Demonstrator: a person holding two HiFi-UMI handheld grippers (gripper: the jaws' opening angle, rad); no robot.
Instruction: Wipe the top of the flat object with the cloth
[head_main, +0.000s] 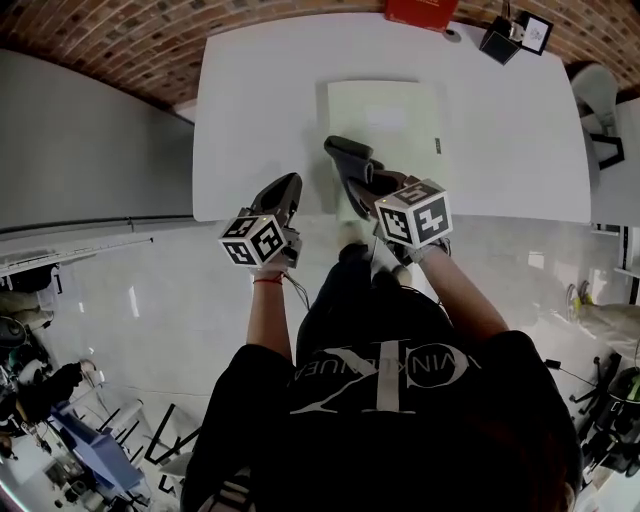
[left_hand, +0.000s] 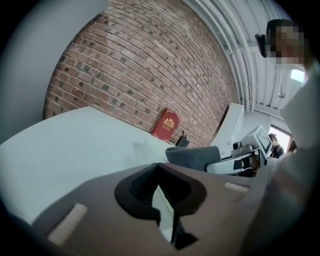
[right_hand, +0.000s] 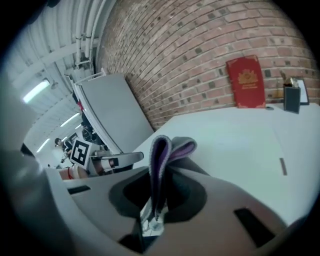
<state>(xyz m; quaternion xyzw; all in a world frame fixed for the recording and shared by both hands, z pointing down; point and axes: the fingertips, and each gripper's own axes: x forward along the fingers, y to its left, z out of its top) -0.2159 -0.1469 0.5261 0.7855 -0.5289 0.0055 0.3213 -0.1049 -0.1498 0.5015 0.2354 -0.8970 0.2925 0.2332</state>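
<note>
Cloth (right_hand: 162, 150) clamped in the right gripper's (head_main: 362, 185) jaws, at the flat object's (head_main: 385, 115) near left corner

The pale flat object lies mid-surface (head_main: 260, 100). The left gripper (head_main: 285, 190) – jaws closed, nothing between them – hangs at the near edge, just left of it. A red book (head_main: 420, 10) and a black holder (head_main: 500, 40) stand at the far edge, well apart from the cloth, with bare surface on both sides.
</note>
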